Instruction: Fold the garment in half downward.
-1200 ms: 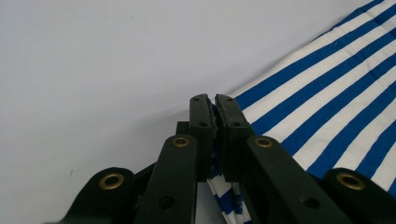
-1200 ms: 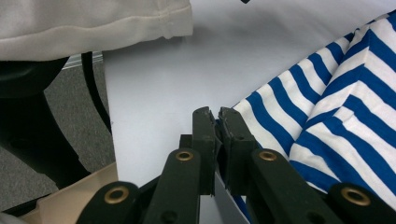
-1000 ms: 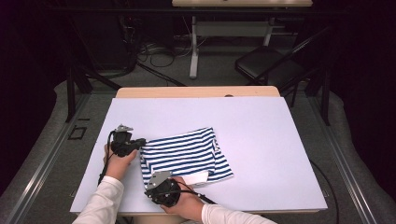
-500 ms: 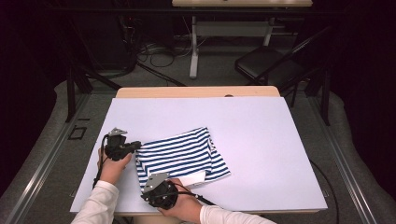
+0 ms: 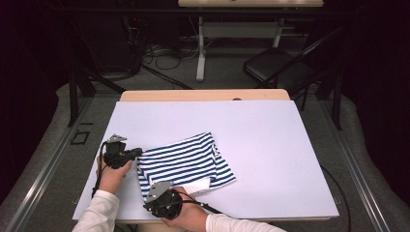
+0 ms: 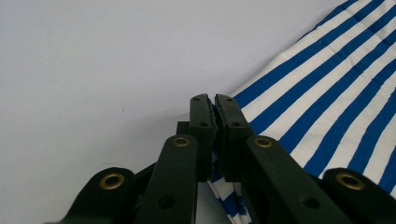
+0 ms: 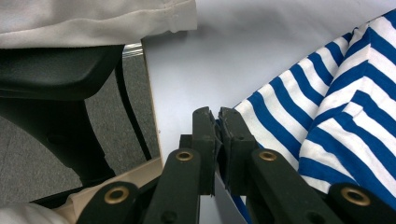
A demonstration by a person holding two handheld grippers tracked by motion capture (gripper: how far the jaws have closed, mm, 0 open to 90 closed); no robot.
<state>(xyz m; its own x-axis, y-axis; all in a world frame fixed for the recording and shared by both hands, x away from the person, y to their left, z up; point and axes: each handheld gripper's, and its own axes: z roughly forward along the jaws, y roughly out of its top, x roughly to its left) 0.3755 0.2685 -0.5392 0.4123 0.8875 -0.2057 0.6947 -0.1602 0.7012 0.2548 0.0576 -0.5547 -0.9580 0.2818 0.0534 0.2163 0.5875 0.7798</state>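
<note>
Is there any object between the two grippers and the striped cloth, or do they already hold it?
Nothing visible stands between. The left gripper is shut on the left edge of the blue-and-white striped cloth, and the right gripper is shut on its near edge. The white table surface around the cloth is bare.

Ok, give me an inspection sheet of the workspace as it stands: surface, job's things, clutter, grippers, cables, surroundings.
Surface: white tabletop on a wooden table, flat, bare around the cloth.
Job's things: blue and white striped cloth, folded, lying at the near left of the tabletop; a white patch shows at its near edge.
Clutter: nothing seen.
Grippers: left gripper shut on the cloth's left edge; right gripper shut on its near left corner, close to the table's near edge.
Cables: a black cable trails from the right gripper over the near edge; more cables on the floor behind the table.
Surroundings: dark chair and a white table leg on the grey floor beyond.
</note>
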